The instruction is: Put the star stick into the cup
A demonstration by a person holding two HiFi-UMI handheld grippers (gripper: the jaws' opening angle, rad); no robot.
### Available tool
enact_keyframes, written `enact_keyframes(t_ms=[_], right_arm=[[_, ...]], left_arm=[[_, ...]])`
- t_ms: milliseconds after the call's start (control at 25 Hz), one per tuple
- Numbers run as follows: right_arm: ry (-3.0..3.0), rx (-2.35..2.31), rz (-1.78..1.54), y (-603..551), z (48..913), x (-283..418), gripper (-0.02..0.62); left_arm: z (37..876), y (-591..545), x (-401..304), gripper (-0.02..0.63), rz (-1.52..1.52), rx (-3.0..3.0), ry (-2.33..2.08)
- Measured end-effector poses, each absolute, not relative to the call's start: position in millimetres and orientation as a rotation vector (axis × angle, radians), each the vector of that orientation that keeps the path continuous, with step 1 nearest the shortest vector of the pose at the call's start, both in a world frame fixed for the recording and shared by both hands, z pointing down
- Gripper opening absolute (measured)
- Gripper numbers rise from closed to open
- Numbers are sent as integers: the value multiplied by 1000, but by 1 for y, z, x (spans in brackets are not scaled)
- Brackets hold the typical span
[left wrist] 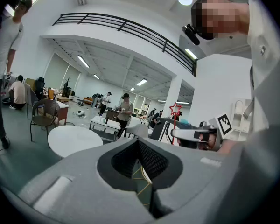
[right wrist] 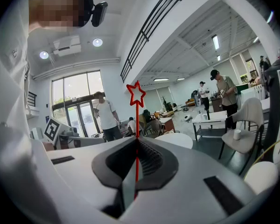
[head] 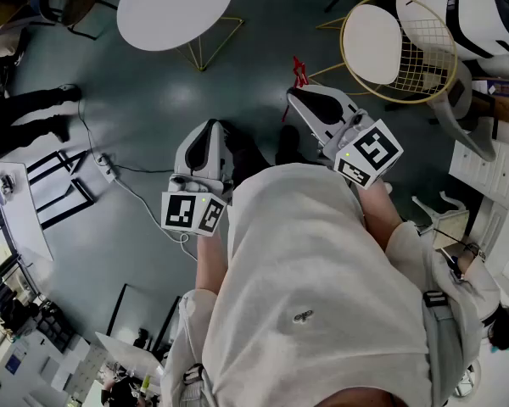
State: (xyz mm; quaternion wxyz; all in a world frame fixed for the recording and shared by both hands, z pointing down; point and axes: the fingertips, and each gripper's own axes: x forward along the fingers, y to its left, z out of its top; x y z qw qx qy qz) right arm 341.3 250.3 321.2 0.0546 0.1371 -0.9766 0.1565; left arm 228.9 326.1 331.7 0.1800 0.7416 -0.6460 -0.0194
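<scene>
The star stick (right wrist: 136,95), a thin red rod topped with an outlined red star, stands upright between the jaws of my right gripper (right wrist: 137,140), which is shut on it. In the head view its red tip (head: 299,73) pokes out past the right gripper (head: 299,93), held in front of the person's chest. Level with it on the left, my left gripper (head: 210,127) is also raised. Its jaws (left wrist: 139,140) are shut with nothing in them. A small white cup (right wrist: 237,134) stands on a far table at the right.
Below lie a grey floor, a round white table (head: 174,7) and a yellow wire chair (head: 390,45). A cable (head: 136,195) runs along the floor. Someone's legs (head: 34,108) stand at the left. Several people, tables and chairs fill the hall beyond.
</scene>
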Motion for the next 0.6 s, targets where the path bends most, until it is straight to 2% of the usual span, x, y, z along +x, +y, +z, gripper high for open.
enact_keyframes(t_ms=[600], right_arm=[[-2967,477,502,233,320,328,13]], left_arm=[[332,308,212,9,-50,2109,-1784]])
